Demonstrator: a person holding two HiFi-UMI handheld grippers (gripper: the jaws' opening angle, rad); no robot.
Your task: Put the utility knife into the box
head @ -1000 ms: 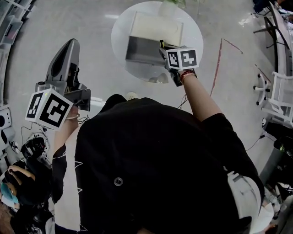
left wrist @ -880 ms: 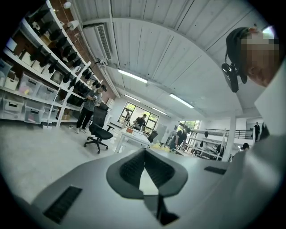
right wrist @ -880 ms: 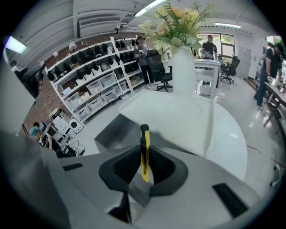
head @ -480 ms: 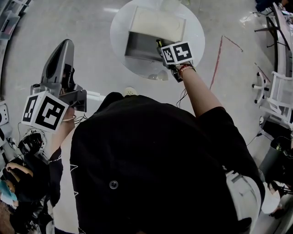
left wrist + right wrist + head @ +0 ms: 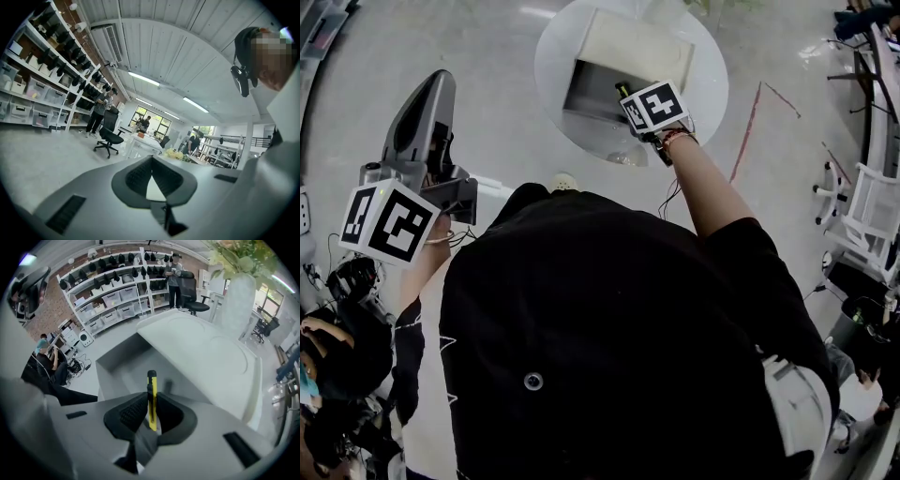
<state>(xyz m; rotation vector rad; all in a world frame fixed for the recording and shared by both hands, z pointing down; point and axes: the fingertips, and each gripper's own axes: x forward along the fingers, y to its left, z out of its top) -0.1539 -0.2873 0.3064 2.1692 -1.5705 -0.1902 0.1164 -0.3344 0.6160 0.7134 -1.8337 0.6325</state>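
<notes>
I count two grippers, the left gripper (image 5: 151, 159) and the right gripper (image 5: 630, 99). Each one carries one marker cube (image 5: 389, 220), so two cubes together. There is one utility knife (image 5: 151, 397), one box (image 5: 589, 92) with one lid (image 5: 628, 47), one round worktop (image 5: 567, 33) and one vase (image 5: 239, 301) of flowers. One person (image 5: 609, 328) holds both grippers.

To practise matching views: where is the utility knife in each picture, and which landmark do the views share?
Head view: utility knife top centre, above the open box.
Left gripper view: not in it.
Right gripper view: centre, upright between the jaws.
Shared landmark: the box (head, right gripper views).
</notes>
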